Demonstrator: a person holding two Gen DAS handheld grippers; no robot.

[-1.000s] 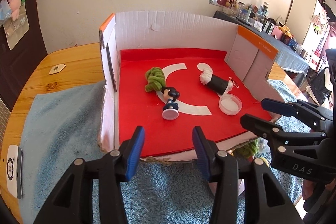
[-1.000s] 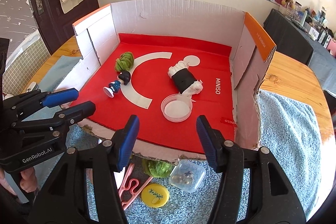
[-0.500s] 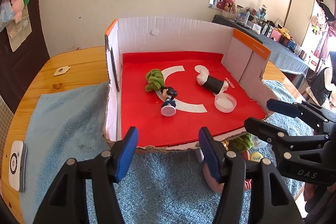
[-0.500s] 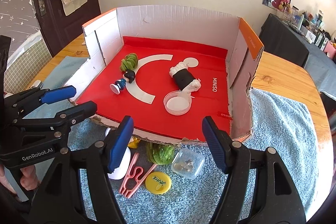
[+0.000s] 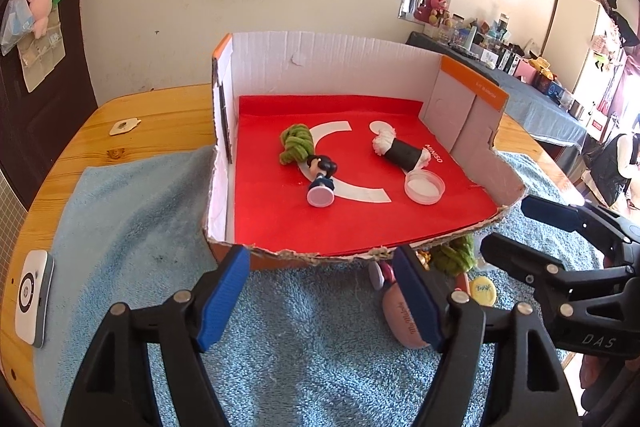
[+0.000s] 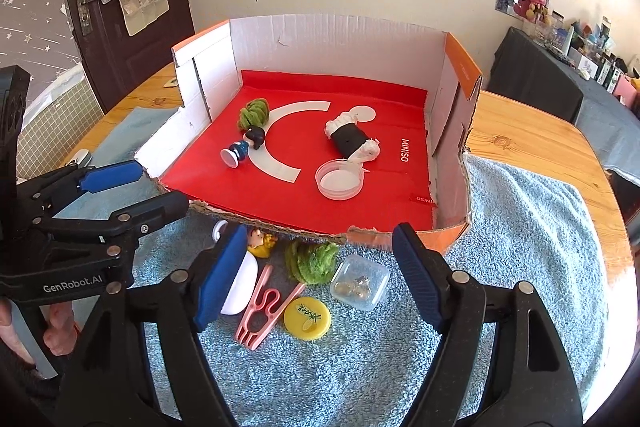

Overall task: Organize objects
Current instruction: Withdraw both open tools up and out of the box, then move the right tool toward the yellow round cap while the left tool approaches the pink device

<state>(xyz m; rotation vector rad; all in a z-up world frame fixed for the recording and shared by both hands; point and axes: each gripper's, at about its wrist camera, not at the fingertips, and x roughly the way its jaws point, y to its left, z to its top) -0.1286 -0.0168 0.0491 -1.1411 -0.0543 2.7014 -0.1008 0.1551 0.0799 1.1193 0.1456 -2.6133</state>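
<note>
blue towel covers the near part of the wooden table. nearest the cameras, left gripper and right gripper hover side by side over the towel, jaws apart and opening, nothing between the blue pads of either. loose items lie on the towel just in front of the box edge: pink clip, yellow cap, clear small case, green yarn bundle, a white rounded object partly hidden by the right gripper's left finger, a small yellow figure. beyond them, cardboard box, near wall cut away, red liner on the floor. inside: clear round lid near right, black-and-white roll just behind it, toy figure lying on its side at left, second green yarn knot touching its head. far left on the table, a white device.
</note>
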